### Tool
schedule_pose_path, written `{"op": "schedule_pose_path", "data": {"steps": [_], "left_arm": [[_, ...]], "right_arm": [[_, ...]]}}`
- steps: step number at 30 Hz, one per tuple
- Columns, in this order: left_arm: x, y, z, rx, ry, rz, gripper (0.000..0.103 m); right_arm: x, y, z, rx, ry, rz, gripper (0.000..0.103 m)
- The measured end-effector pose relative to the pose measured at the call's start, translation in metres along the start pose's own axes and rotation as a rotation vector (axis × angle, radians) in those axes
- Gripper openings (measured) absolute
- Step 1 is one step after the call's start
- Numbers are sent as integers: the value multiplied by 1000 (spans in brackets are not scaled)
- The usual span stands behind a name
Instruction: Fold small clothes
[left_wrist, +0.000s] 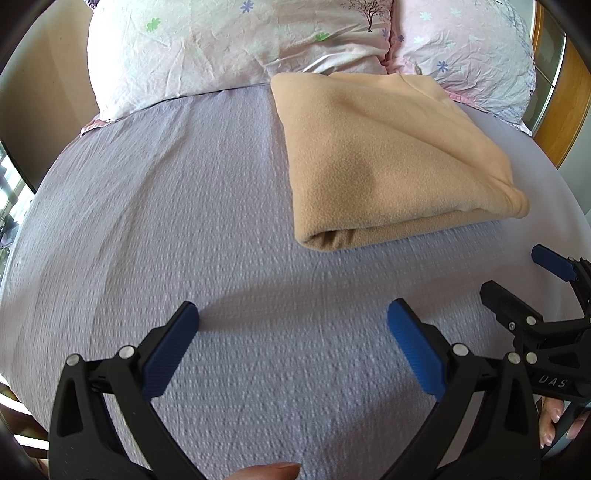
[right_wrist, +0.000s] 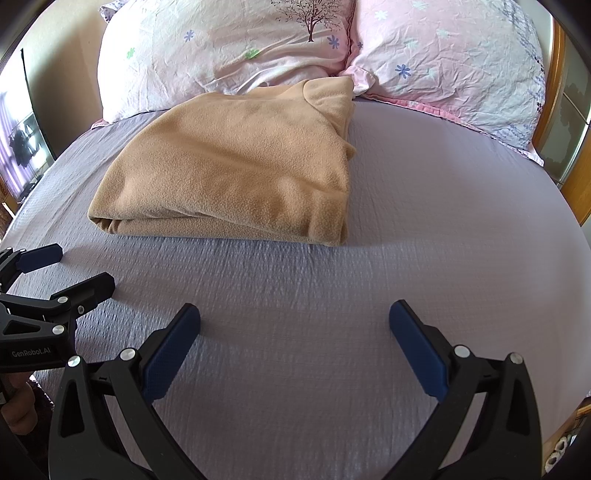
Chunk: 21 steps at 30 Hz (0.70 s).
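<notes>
A tan fleece garment (left_wrist: 388, 158) lies folded into a thick rectangle on the lilac bed sheet (left_wrist: 184, 221), near the pillows. It also shows in the right wrist view (right_wrist: 236, 166). My left gripper (left_wrist: 293, 323) is open and empty, held over bare sheet in front of the garment's left corner. My right gripper (right_wrist: 295, 321) is open and empty, over bare sheet in front of the garment's right corner. Each gripper appears at the edge of the other's view: the right one (left_wrist: 517, 273) and the left one (right_wrist: 70, 267), both with jaws apart.
Two floral pillows (right_wrist: 229, 48) (right_wrist: 450, 62) lie at the head of the bed behind the garment. A wooden headboard frame (right_wrist: 554, 92) runs along the right. The bed's left edge (left_wrist: 22, 206) drops off toward a window side.
</notes>
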<state>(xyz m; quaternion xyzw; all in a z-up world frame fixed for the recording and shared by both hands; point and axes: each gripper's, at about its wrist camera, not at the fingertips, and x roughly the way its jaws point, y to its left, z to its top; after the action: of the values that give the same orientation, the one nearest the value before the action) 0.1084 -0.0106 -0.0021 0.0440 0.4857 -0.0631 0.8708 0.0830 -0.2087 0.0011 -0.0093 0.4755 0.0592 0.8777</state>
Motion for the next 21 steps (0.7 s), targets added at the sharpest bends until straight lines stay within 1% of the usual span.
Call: {"op": "schedule_pose_path", "data": {"steps": [21], "left_arm": [[1,1,1,0,-1,0,101]], "right_arm": [[0,0,0,0,-1,0,102]]}}
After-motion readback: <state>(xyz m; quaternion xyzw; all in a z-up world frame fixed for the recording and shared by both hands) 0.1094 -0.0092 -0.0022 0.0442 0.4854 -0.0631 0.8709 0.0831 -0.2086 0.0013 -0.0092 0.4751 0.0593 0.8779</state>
